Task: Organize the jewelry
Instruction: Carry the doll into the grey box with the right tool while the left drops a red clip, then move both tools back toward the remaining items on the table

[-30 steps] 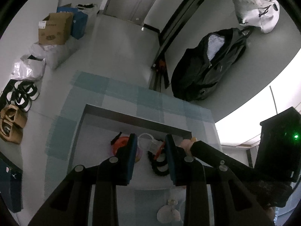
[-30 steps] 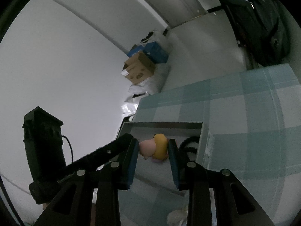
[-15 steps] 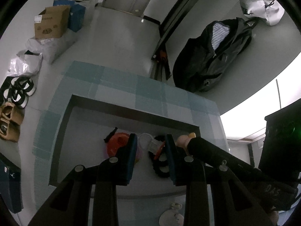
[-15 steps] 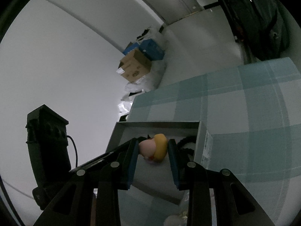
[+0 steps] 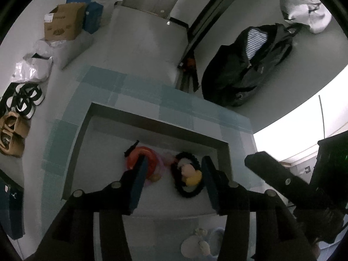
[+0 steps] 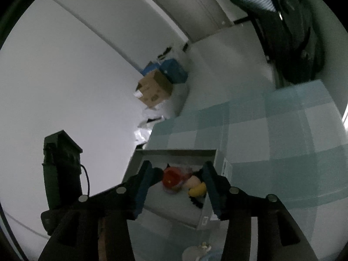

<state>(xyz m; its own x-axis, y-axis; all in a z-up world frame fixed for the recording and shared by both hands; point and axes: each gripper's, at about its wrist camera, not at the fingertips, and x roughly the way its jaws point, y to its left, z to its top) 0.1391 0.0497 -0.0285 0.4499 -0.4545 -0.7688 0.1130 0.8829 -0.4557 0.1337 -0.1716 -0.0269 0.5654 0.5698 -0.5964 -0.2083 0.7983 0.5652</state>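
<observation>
Both grippers have just been opened. In the left wrist view, the left gripper (image 5: 173,179) is seen with its jaws spread to a moderate width above the shallow grey box (image 5: 156,128); nothing is pressed by its pads, although a half second earlier the jaws stood narrow over the same spot. In the right wrist view, the right gripper (image 6: 177,183) is likewise spread and empty. The pink-and-yellow piece (image 5: 191,175), previously clamped between the right jaws, is now found lying on the box floor, inside the black beaded ring (image 5: 187,174) at lower centre of the left frame. The red-orange ring (image 5: 142,162) lies just to its left, touching a pale pink item that is too blurred to identify.

The change is judged to be a completed deposit: one more piece has been released into the box, and both grippers are free for the next pick. A pale item (image 5: 196,245) is still seen outside the box, on the checked cloth of the worktop (image 5: 139,93) at the bottom of the frame.

A printed mark and a white label are visible on the cardboard carton (image 5: 63,21) at upper left, and a label on the box wall in the right view; none can be read.
</observation>
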